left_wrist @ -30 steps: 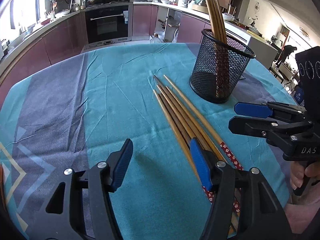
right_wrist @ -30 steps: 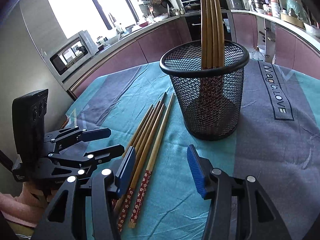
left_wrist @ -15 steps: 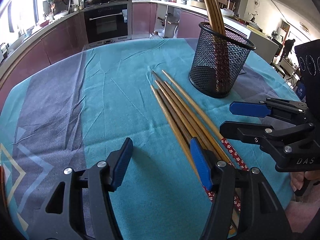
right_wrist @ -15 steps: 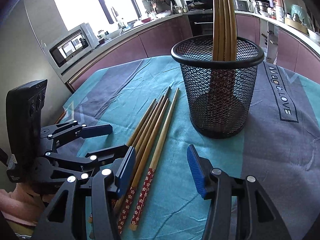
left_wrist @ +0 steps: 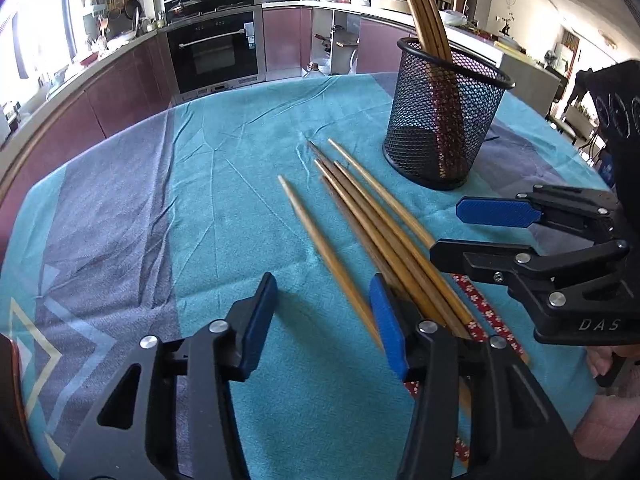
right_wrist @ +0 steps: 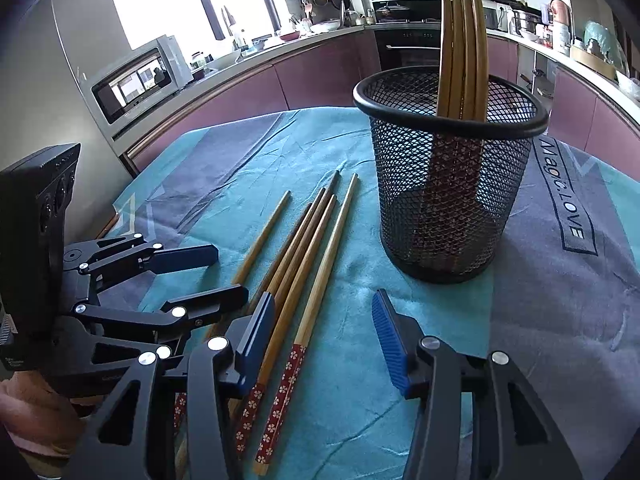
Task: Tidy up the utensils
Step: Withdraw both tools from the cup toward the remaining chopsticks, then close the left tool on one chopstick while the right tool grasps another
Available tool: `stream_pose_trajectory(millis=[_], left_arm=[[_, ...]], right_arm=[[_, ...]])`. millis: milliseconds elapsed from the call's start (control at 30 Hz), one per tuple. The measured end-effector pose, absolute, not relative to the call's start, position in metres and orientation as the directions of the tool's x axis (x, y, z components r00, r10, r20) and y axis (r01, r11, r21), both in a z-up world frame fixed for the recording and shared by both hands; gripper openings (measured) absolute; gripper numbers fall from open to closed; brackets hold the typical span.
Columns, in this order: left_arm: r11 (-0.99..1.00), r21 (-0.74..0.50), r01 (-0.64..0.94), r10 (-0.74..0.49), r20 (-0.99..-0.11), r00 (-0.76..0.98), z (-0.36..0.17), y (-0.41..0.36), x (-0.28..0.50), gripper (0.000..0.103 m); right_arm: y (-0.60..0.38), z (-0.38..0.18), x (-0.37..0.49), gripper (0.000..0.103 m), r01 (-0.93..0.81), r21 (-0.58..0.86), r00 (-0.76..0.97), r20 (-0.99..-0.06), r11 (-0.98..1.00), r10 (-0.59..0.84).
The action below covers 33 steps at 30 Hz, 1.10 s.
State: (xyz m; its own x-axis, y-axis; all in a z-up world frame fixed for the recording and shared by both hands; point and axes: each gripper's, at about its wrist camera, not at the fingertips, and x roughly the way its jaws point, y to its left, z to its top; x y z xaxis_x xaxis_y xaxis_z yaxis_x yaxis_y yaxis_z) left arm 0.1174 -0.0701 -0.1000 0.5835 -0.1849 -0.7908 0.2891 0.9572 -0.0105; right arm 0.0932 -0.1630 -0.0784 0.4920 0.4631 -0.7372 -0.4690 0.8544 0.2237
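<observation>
One chopstick [left_wrist: 328, 260] has slid aside from the five loose chopsticks [left_wrist: 384, 236] lying beside the mesh holder [left_wrist: 444, 120], which holds four; left gripper [left_wrist: 320, 320] jaws, just closing, and right gripper [right_wrist: 324, 340] both gape, pinching nothing.

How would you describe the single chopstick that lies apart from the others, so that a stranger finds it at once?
Start at the black mesh holder on the teal tablecloth. Beside it, a bundle of loose chopsticks lies on the cloth. The one you want is the lone chopstick on the side of the bundle away from the holder, split off and angled, touching none.
</observation>
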Motion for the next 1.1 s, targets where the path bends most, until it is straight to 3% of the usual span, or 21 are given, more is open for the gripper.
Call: stream_pose_trajectory(millis=[167, 333, 700, 833, 1100], left_arm=[[0.957, -0.012, 0.289, -0.187, -0.789, 0.585, -0.099, -0.067, 0.119, 0.038], [0.96, -0.028, 0.278, -0.193, -0.787, 0.586, -0.099, -0.06, 0.121, 0.028], [0.958, -0.064, 0.279, -0.222, -0.782, 0.582, -0.101, -0.059, 0.121, 0.018], [0.955, -0.078, 0.285, -0.235, -0.783, 0.576, -0.101, -0.058, 0.12, 0.017], [0.958, -0.097, 0.269, -0.239, -0.787, 0.569, -0.101, -0.056, 0.126, 0.019]], right_arm=[[-0.159, -0.08, 0.095, 0.045, -0.471, 0.209, 0.494, -0.743, 0.857, 0.452], [-0.152, -0.084, 0.098, 0.033, -0.469, 0.198, 0.494, -0.749, 0.861, 0.441], [-0.135, -0.087, 0.1, 0.021, -0.472, 0.107, 0.518, -0.769, 0.875, 0.374], [-0.138, -0.087, 0.103, 0.01, -0.457, 0.125, 0.511, -0.774, 0.881, 0.375], [-0.138, -0.087, 0.107, 0.012, -0.447, 0.132, 0.511, -0.774, 0.885, 0.374]])
